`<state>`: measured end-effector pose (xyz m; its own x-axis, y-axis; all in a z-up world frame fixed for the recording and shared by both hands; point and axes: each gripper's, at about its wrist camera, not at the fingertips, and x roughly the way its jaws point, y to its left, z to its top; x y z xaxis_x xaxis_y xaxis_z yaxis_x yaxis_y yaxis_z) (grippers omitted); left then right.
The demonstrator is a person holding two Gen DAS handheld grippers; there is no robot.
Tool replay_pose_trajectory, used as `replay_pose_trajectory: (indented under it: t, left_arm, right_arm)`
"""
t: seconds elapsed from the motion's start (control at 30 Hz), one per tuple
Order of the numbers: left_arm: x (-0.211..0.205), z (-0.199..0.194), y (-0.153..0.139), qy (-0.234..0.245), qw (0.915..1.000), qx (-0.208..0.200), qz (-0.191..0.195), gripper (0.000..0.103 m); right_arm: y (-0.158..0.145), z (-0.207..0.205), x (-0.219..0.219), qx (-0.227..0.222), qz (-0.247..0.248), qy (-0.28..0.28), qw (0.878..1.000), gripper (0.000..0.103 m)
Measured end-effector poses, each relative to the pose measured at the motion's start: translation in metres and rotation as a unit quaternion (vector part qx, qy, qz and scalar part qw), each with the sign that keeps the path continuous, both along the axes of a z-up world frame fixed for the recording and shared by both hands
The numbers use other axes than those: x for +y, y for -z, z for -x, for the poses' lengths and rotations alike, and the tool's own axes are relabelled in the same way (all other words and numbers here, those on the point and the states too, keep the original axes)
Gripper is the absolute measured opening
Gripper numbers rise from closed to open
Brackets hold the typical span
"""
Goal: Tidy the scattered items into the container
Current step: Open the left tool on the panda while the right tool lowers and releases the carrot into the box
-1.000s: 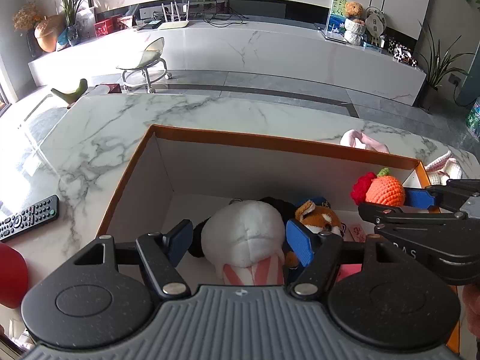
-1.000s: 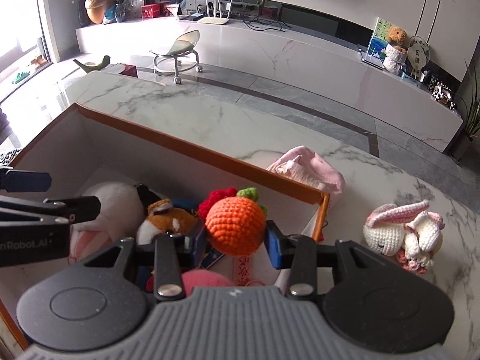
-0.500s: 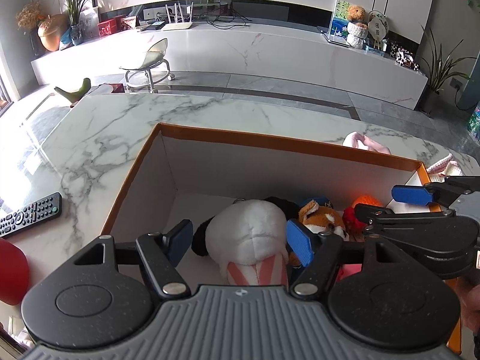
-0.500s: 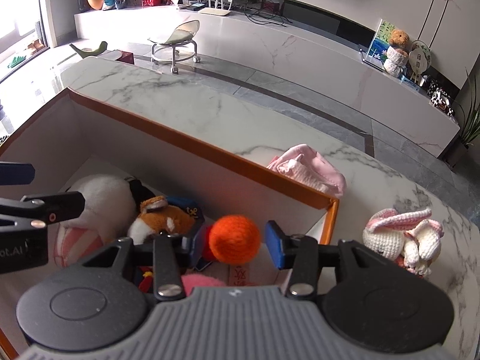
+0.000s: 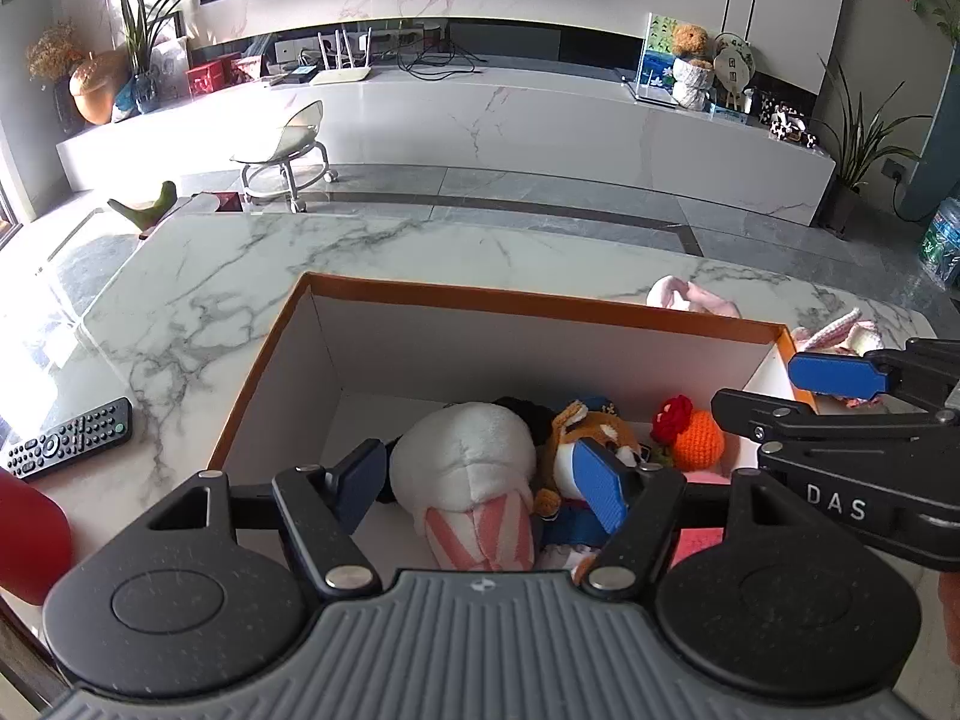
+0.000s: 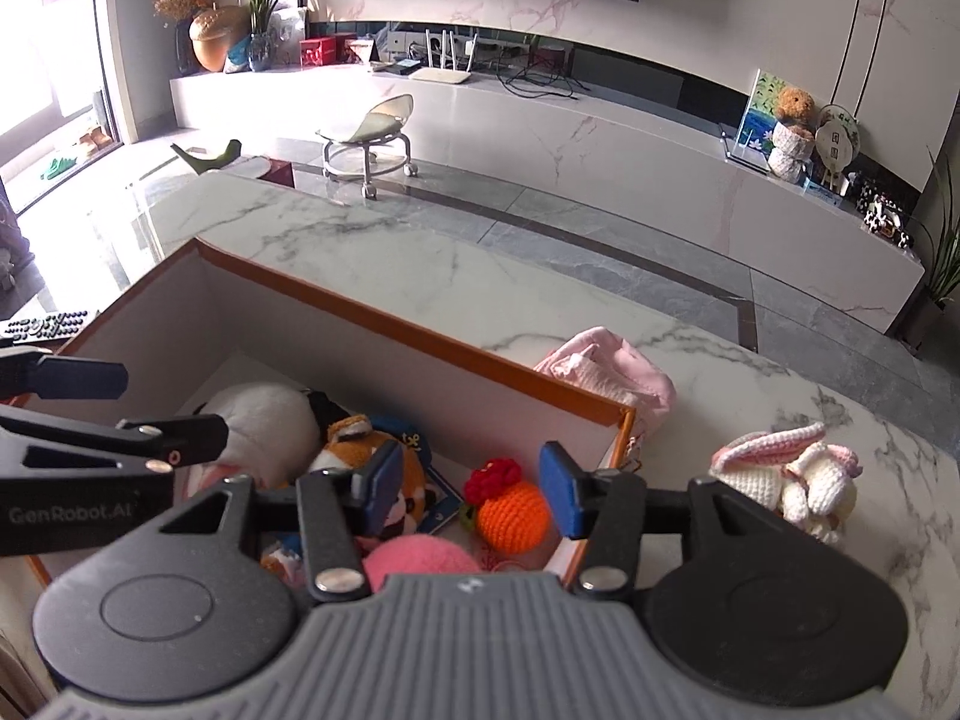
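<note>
An orange-rimmed white box [image 5: 540, 305] [image 6: 420, 339] sits on the marble table. Inside lie a white and pink plush [image 5: 465, 459] [image 6: 264, 426], an orange fox plush [image 5: 591, 426] [image 6: 354, 438], a pink ball [image 6: 414, 561] and a crocheted orange fruit with a red flower [image 5: 693, 435] [image 6: 513, 513]. My right gripper [image 6: 474, 489] is open and empty above the fruit. My left gripper [image 5: 480, 483] is open over the white plush, not gripping it. A crocheted white rabbit [image 6: 798, 477] and a pink cloth [image 6: 606, 369] lie on the table outside the box.
A black remote [image 5: 66, 438] lies on the table left of the box, with a red object [image 5: 30, 534] at the near left edge. The two grippers are close together over the box. Beyond the table are a small stool [image 5: 288, 150] and a long low cabinet.
My right gripper opened and let go of the crocheted orange fruit, which dropped into the box's right end. The right gripper then rose slightly. My left gripper stayed open over the white plush.
</note>
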<state>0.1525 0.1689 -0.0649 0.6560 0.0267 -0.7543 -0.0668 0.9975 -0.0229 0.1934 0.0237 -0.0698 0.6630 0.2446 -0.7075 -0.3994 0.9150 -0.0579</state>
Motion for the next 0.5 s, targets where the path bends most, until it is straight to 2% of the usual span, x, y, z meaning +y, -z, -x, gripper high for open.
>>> replay_pose_trajectory:
  t: [0.23, 0.5]
  left_arm:
    - [-0.026, 0.028, -0.025, 0.020, 0.9994, -0.027, -0.003, 0.081]
    - [-0.060, 0.061, -0.045, 0.043, 0.9971, -0.063, -0.008, 0.081]
  right_arm:
    - [-0.036, 0.043, -0.028, -0.040, -0.024, 0.010, 0.999, 0.054]
    - [-0.060, 0.092, -0.069, -0.085, -0.032, 0.039, 0.995, 0.054]
